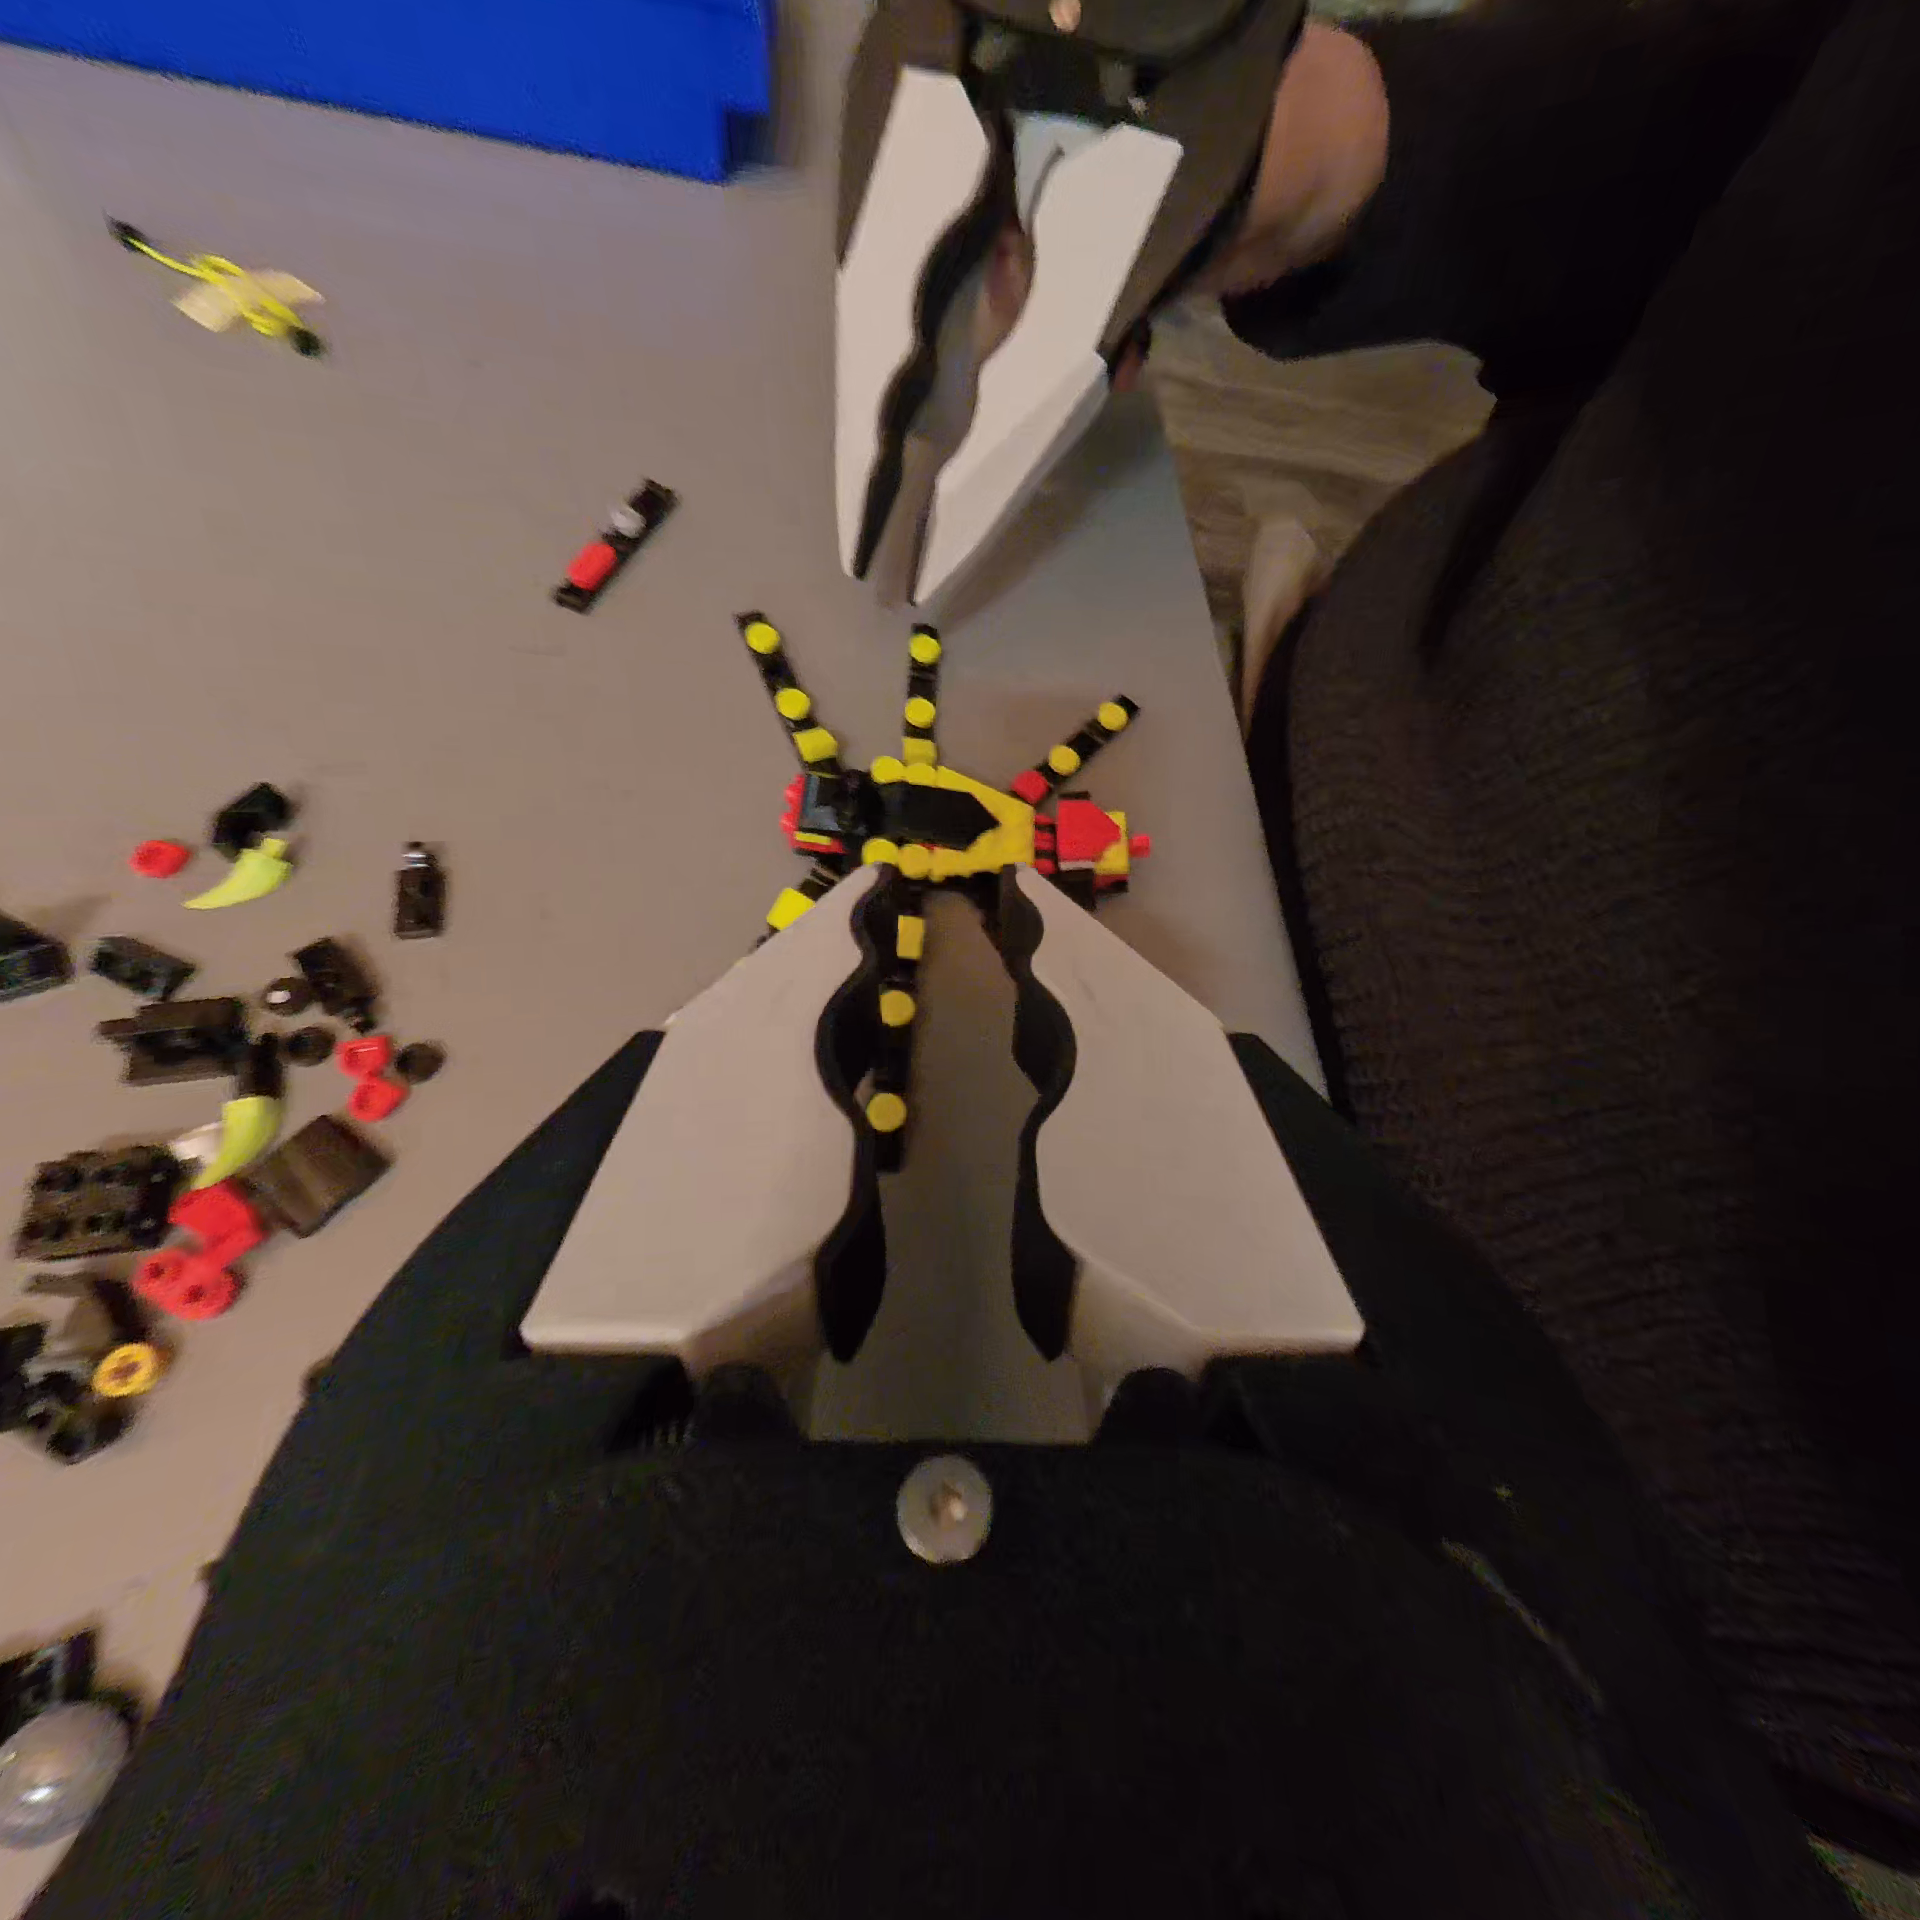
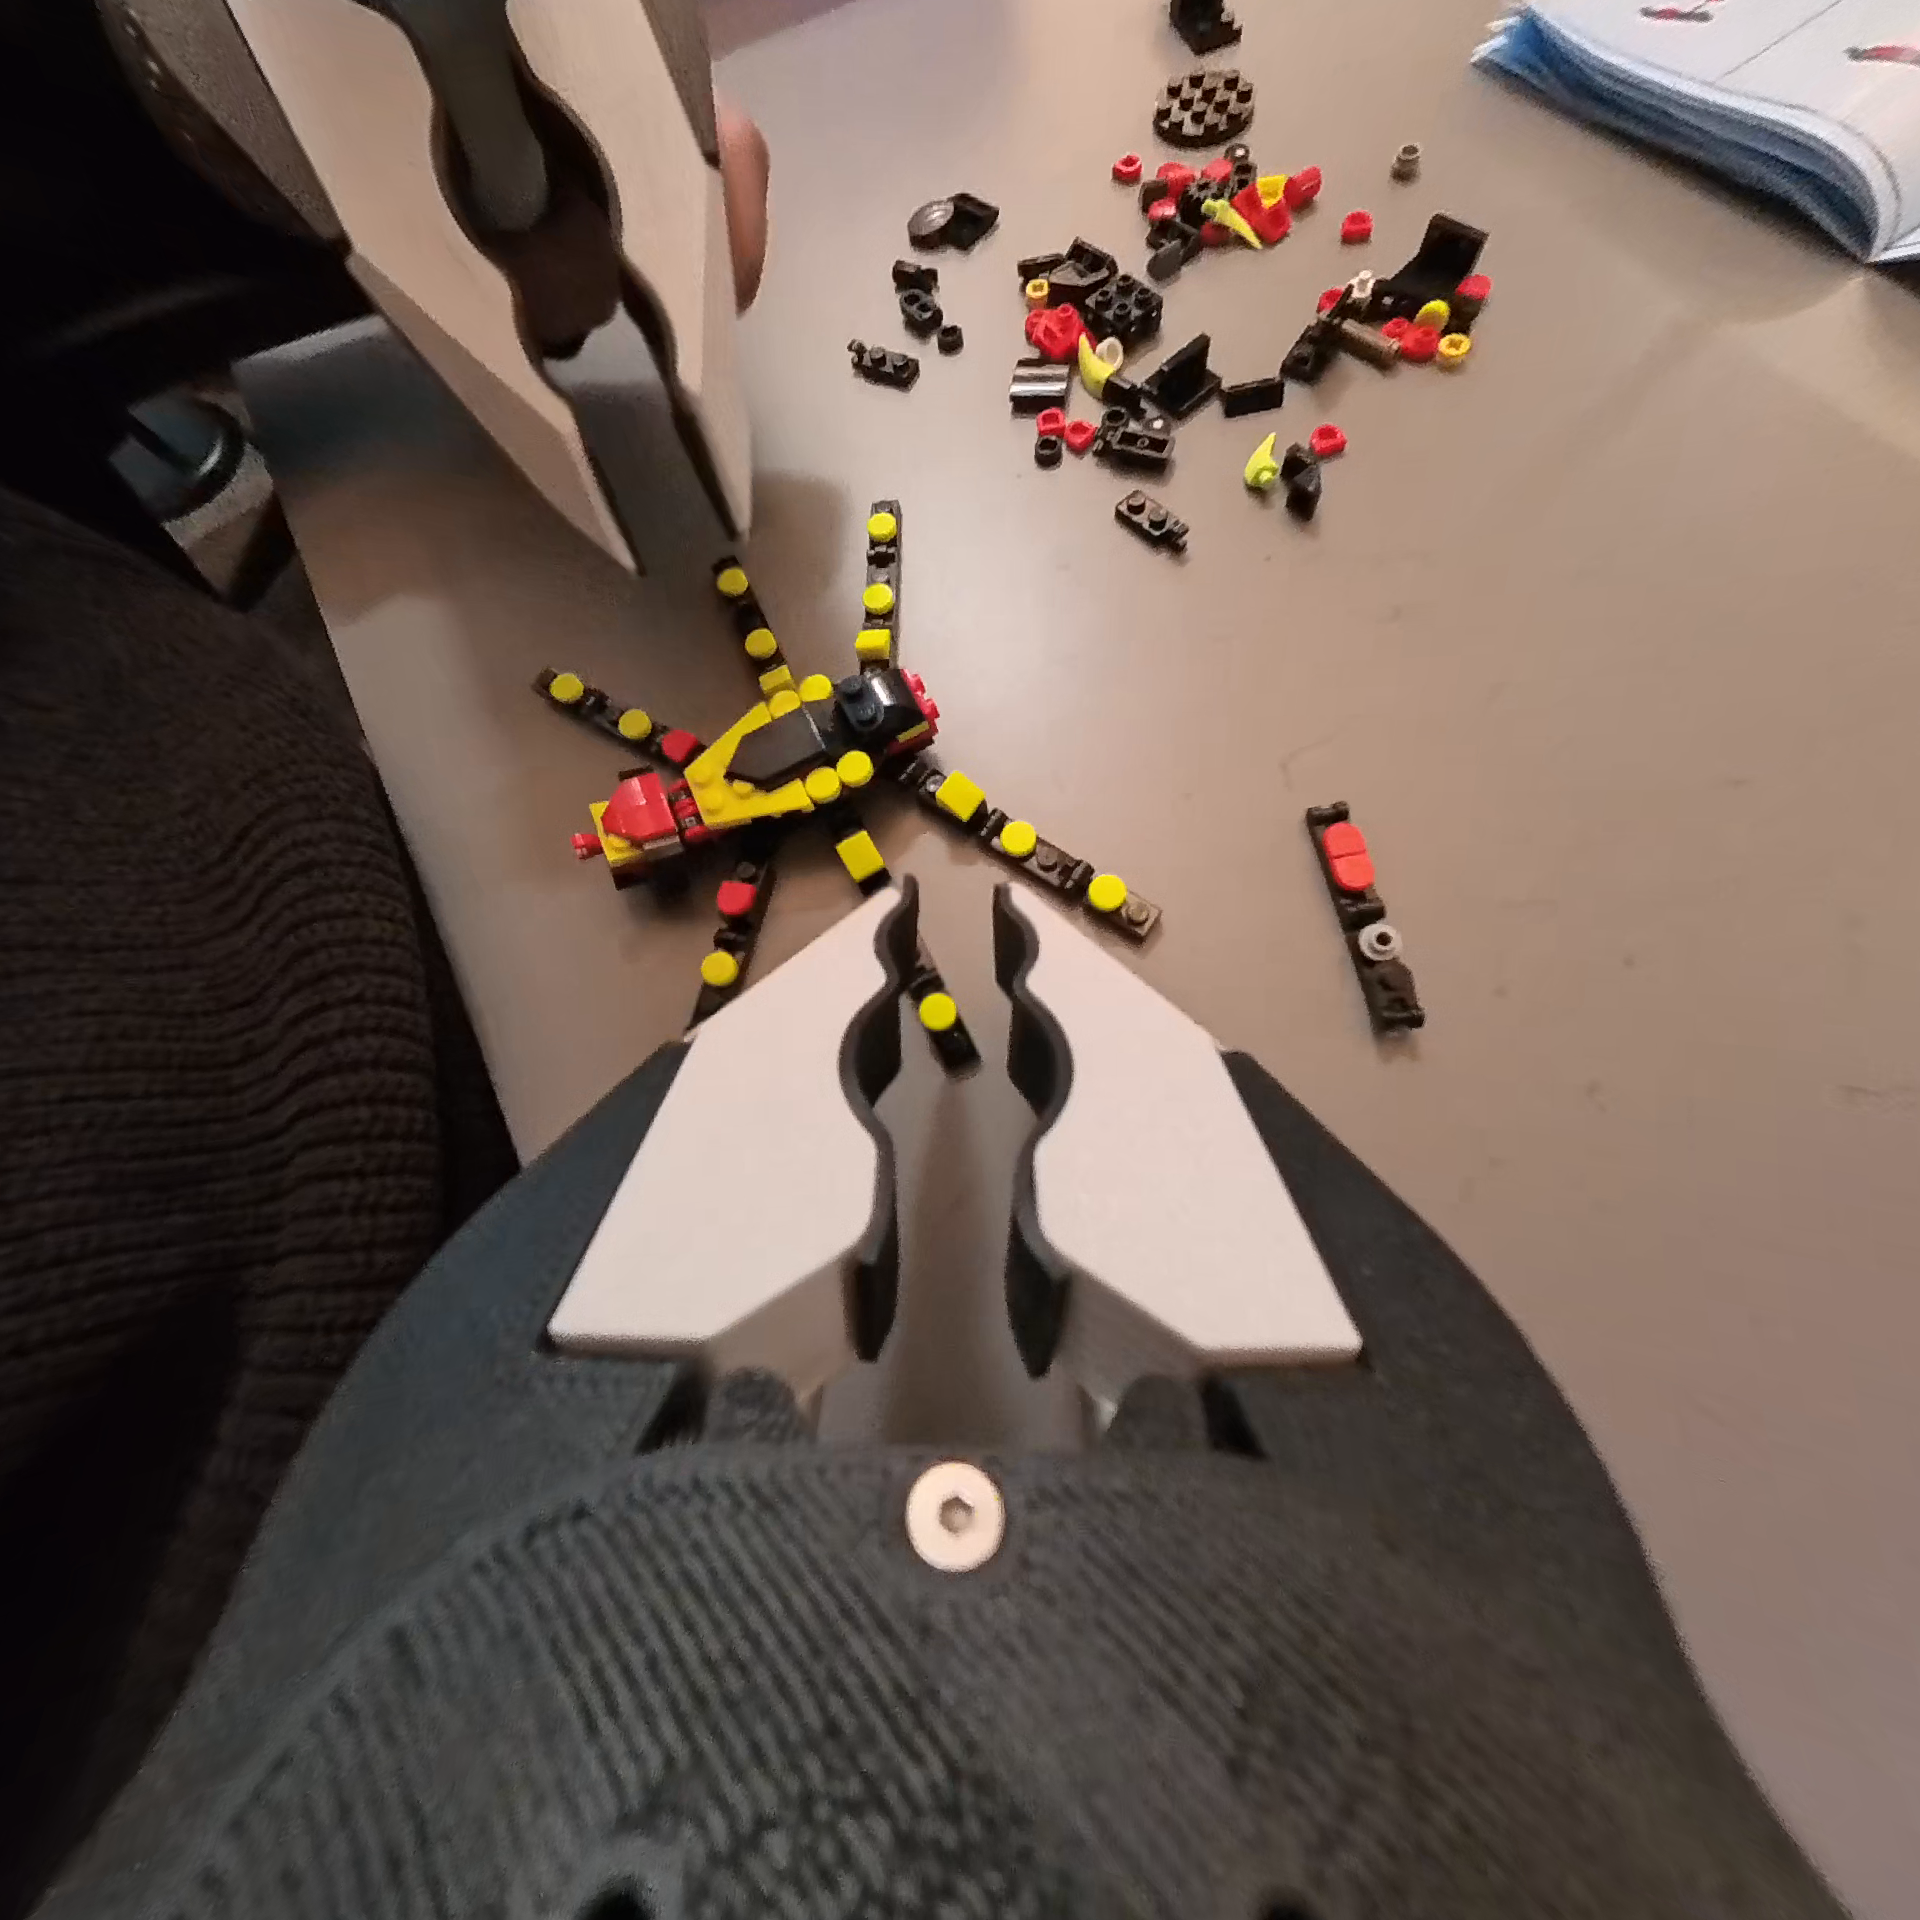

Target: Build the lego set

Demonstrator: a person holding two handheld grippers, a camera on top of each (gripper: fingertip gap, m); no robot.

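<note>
A yellow, black and red lego spider-like model (image 1: 935, 821) (image 2: 769, 758) lies on the grey table (image 1: 416, 644) (image 2: 1610, 987) near its edge, with several black legs dotted yellow. My left gripper (image 1: 940, 878) is open and empty, with one leg showing in the gap between its fingers. My right gripper (image 2: 951, 888) is open and empty on the opposite side, with another leg showing in its gap. Each gripper shows in the other's view, the right (image 1: 888, 582) and the left (image 2: 686, 551), past the leg ends. A separate black strip with a red piece (image 1: 613, 545) (image 2: 1361, 914) lies apart.
Several loose black, red and lime pieces (image 1: 208, 1091) (image 2: 1195, 312) are scattered beyond the model. An instruction booklet (image 2: 1714, 125) lies at the far corner. A blue object (image 1: 468, 73) lies at the back. A person's dark knitted clothing (image 1: 1610, 935) (image 2: 156, 935) borders the table edge. There is about 10 cm between the tips of the two grippers. To reach the blue object (image 1: 468, 73) in a straight line is about 30 cm for my right fingers, about 40 cm for my left.
</note>
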